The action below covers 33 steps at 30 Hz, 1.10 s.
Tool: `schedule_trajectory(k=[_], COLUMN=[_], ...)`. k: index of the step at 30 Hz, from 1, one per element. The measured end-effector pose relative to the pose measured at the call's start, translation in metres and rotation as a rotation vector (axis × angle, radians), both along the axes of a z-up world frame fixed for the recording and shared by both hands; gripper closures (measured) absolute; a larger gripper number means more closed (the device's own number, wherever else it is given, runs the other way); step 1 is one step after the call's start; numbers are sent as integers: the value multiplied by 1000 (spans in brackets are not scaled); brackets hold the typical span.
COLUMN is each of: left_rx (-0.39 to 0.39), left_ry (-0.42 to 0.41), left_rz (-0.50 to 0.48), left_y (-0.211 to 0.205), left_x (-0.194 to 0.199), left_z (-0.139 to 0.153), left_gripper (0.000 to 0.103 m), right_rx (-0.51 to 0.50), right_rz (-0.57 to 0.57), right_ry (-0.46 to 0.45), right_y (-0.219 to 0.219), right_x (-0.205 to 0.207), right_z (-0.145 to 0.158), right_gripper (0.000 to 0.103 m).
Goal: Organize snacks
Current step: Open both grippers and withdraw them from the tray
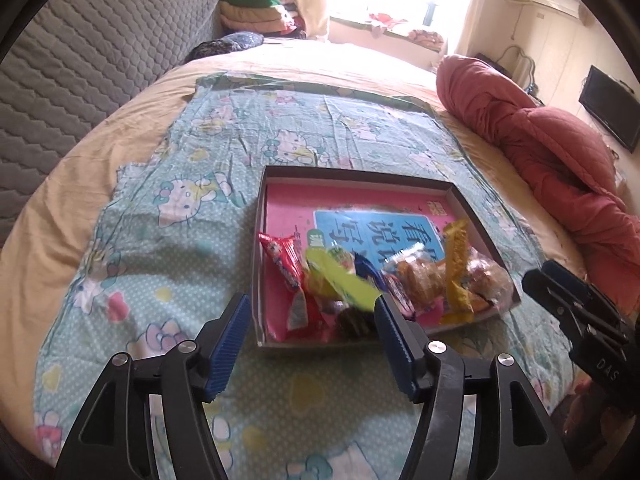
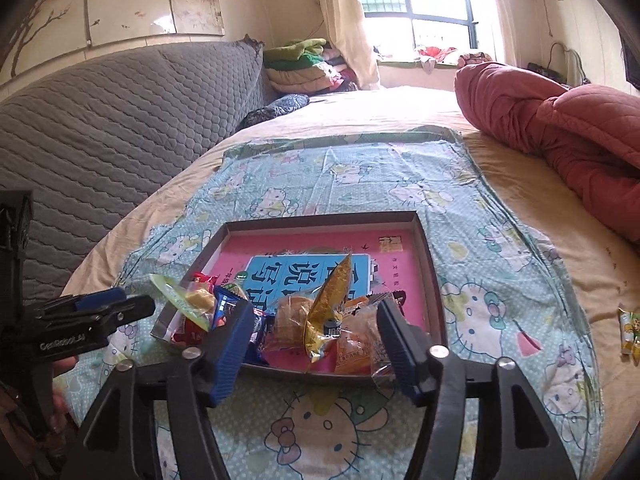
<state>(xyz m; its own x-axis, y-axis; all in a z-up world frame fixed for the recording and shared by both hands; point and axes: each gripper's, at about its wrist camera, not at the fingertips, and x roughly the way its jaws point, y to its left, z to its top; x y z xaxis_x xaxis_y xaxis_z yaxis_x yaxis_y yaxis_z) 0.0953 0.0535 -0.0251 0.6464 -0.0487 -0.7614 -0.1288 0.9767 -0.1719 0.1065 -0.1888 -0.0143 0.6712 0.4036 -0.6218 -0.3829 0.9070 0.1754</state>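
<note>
A shallow grey box (image 1: 360,174) (image 2: 320,218) with a pink book in its bottom lies on the cartoon-cat sheet. Snacks are heaped at its near end: a red packet (image 1: 284,264), a blurred yellow-green packet (image 1: 344,284), wrapped pastries (image 1: 424,276) (image 2: 292,320) and a crumpled yellow packet (image 1: 456,272) (image 2: 328,300). My left gripper (image 1: 312,308) hangs open over the box's near-left corner; the blurred packet sits just beyond its right fingertip, not pinched. My right gripper (image 2: 316,312) is open above the near rim, the yellow packet standing free between its fingers.
A rolled red quilt (image 1: 540,144) lies along the right of the bed. A grey quilted headboard (image 2: 100,128) runs along the left. Folded clothes (image 2: 304,64) are stacked at the far end. Two small packets (image 2: 628,332) lie on the bedsheet at the right.
</note>
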Motion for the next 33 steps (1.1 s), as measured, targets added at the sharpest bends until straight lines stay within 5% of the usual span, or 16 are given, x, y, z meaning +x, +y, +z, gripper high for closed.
schedule_trajectory(k=[25,33], left_rx=[41,36], left_ry=[33,49], left_rz=[15,-8], left_y=[-39,-46], left_x=[-76,-81], left_z=[12,3], left_gripper=[26,26], right_rx=[-45,-68], right_rz=[-50,-54], right_ry=[-26,2], right_y=[-20,-23], right_x=[-75,-87], right_z=[11,4], right_gripper=[3,2])
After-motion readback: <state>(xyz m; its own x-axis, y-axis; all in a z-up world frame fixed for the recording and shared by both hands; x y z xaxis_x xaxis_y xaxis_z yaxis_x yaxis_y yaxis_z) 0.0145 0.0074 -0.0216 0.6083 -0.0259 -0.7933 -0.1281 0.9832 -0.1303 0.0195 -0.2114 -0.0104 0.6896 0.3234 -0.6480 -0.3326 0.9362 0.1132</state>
